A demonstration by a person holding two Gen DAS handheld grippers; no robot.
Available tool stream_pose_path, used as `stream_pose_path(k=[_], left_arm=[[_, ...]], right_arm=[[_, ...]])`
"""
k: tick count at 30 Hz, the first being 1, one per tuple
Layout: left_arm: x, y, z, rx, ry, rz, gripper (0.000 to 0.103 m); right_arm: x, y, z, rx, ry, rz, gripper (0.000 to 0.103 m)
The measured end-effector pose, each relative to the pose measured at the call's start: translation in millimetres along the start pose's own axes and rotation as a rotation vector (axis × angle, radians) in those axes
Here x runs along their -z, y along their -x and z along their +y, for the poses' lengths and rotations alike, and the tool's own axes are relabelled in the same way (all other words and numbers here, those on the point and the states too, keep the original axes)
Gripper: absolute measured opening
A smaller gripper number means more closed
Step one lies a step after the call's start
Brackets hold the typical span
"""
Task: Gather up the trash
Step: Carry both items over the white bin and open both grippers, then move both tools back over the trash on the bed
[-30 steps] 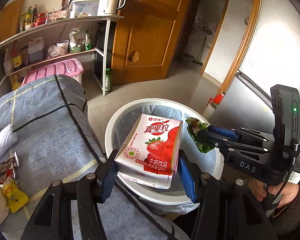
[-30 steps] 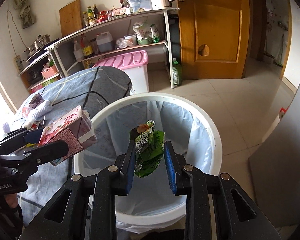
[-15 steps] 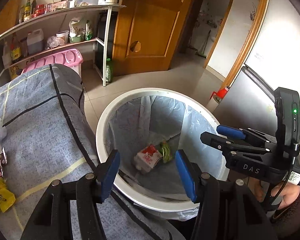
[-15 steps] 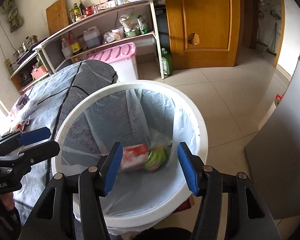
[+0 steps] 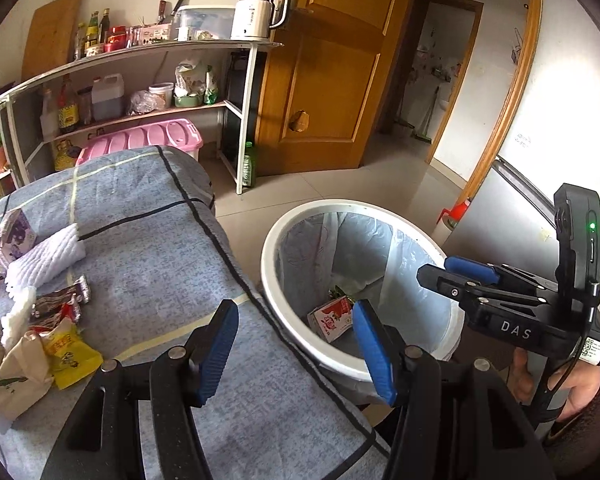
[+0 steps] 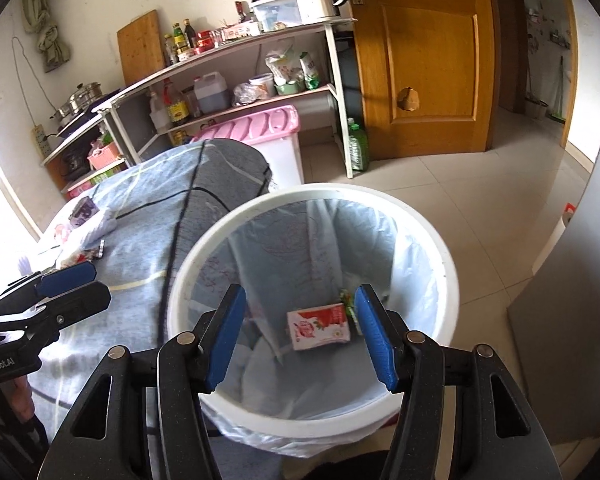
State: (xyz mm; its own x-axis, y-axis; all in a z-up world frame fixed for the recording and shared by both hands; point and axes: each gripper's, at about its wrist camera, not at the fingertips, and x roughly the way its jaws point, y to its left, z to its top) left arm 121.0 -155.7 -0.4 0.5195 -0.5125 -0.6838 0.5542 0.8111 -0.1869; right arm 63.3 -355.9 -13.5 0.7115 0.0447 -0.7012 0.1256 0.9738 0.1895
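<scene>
Both grippers hung empty with their blue-padded fingers spread wide: the left gripper [image 5: 296, 354] over the edge of the grey-blue checked cloth covering the worktop [image 5: 160, 264], the right gripper [image 6: 300, 338] directly above the round white plastic bin lined with a translucent bag [image 6: 440, 248]. Between and below the right fingers lay the red-and-white strawberry milk carton [image 6: 318, 326], flat on the liner at the bottom of the bin, with a crumpled green wrapper [image 6: 347, 300] touching its far corner. Judging by this, the drop step was done and the step in hand was the return for more litter. The next move would call for swinging the left fingers away from the bin, towards the pile off to their left, and settling them around one light, crinkly piece. The left wrist view alone showed that pile plainly: a yellow snack packet [image 5: 70, 354], a dark brown wrapper [image 5: 62, 298], a beige paper packet [image 5: 14, 376] and a white ribbed cloth [image 5: 44, 256], all well apart from the bin. The right wrist view alone showed the whole carton; in the left view its finger partly hid it.
</scene>
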Motion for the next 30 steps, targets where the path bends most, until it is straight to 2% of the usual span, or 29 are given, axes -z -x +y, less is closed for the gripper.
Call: stream_pose_path(k=[6,9,13,20,30], left_arm=[[10,36,26,-0.086,0.038,-0.056,0.06],[17,52,41,-0.147,0.049,-0.076,0.065],[30,74,66,-0.205,0.102,-0.1,0.065],[57,110,122,-0.353,0.213,-0.127,0.065],[81,137,186,-0.444,0.331,-0.135,0.065]], right_arm=[[-1,5,32,-0.054,0.032,-0.022,0.058],[-1,6,50,-0.088,0.045,-0.025,0.058],[2,1,76,-0.122,0.076,-0.015,0.058],[4,-16,129,-0.187,0.139,0.003,0.058],[4,-46,190,-0.248,0.241,0.048,0.058]])
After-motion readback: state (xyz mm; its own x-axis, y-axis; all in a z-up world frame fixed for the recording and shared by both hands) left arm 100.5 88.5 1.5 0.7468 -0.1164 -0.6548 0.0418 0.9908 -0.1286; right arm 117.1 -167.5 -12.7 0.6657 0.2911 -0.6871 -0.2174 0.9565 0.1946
